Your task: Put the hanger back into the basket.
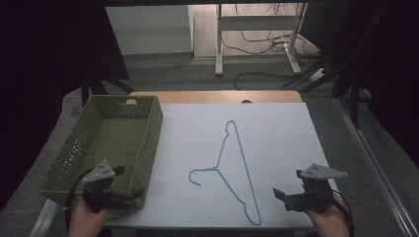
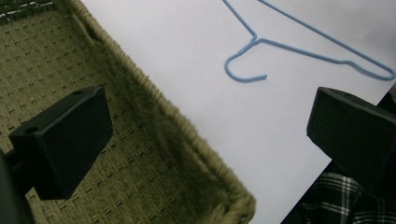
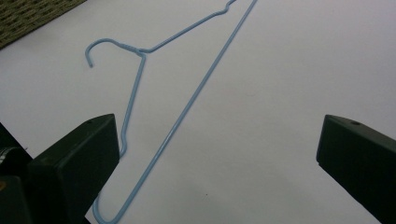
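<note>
Blue wire hanger [image 1: 232, 170] lying flat on the white sheet [image 1: 276, 133] that covers the desk [image 1: 217, 96], roughly at the sheet's middle and towards its near half. The long axis, given by the straight bottom bar, runs from the far end near the sheet's centre down to the near edge, slanting slightly to the right as it approaches the person. The hook [image 1: 195, 174] branches off the neck on the left side of the frame and points towards the basket, its open curl turned towards the near edge. In the right gripper view the hanger [image 3: 180, 105] crosses the picture diagonally, with the hook [image 3: 100, 46] at upper left and the rounded near corner at lower left between the jaws and the frame edge. In the left gripper view the hook [image 2: 243, 65] and part of one shoulder lie on the sheet beyond the basket's rim.

Left of the hanger, well apart from it, stands an olive woven basket [image 1: 148, 143], rectangular, its long side parallel to the sheet's left edge. The left hand-held gripper [image 1: 129, 182] is held over the basket's near right corner, jaws spread wide with nothing between them; its own view shows one jaw above the basket floor [image 2: 56, 60] and the other above the sheet. The right hand-held gripper [image 1: 288, 185] is held near the sheet's near right corner, just right of the hanger's near end, jaws likewise wide apart and empty, pointing leftwards towards the hanger.
</note>
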`<state>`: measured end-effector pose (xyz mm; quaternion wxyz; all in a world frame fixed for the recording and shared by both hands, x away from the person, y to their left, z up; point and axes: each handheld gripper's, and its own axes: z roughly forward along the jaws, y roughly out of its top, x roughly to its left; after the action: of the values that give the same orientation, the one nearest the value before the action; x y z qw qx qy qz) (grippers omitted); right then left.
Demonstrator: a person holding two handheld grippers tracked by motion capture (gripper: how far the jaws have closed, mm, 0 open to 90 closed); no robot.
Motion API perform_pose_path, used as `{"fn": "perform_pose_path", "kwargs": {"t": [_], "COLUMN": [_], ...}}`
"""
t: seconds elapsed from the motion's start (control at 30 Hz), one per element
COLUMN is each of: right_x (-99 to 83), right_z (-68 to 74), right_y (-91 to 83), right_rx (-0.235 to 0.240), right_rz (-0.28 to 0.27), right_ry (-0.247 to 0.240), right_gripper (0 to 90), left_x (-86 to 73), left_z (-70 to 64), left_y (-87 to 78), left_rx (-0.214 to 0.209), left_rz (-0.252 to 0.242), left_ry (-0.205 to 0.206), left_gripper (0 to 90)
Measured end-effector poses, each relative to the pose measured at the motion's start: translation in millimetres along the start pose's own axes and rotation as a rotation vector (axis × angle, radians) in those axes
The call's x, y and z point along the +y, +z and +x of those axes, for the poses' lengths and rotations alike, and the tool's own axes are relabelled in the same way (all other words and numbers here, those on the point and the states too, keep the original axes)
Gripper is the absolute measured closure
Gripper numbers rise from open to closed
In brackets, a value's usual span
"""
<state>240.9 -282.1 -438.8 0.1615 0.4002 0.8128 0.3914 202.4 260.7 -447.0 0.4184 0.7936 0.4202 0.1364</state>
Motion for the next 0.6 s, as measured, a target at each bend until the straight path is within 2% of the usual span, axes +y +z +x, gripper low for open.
{"fn": "perform_pose_path", "kwargs": {"t": [0.33, 0.43, 0.6], "right_x": [8.2, 10.3, 13.8], "right_z": [7.6, 9.7, 13.5], "right_y": [5.9, 8.6, 13.9], "right_rx": [0.027, 0.029, 0.020], "right_rz": [0.001, 0.006, 0.018], "right_ry": [0.003, -0.002, -0.011], "right_gripper": [0.0, 0.0, 0.0], "left_x": [10.0, 13.6, 19.6], "left_z": [-11.3, -13.9, -20.6], "left_y": [8.8, 11.0, 20.3], "left_rx": [-0.029, -0.047, -0.065], "left_rz": [-0.006, -0.017, -0.007], "left_ry": [0.026, 0.034, 0.054], "left_gripper": [0.4, 0.7, 0.7]}}
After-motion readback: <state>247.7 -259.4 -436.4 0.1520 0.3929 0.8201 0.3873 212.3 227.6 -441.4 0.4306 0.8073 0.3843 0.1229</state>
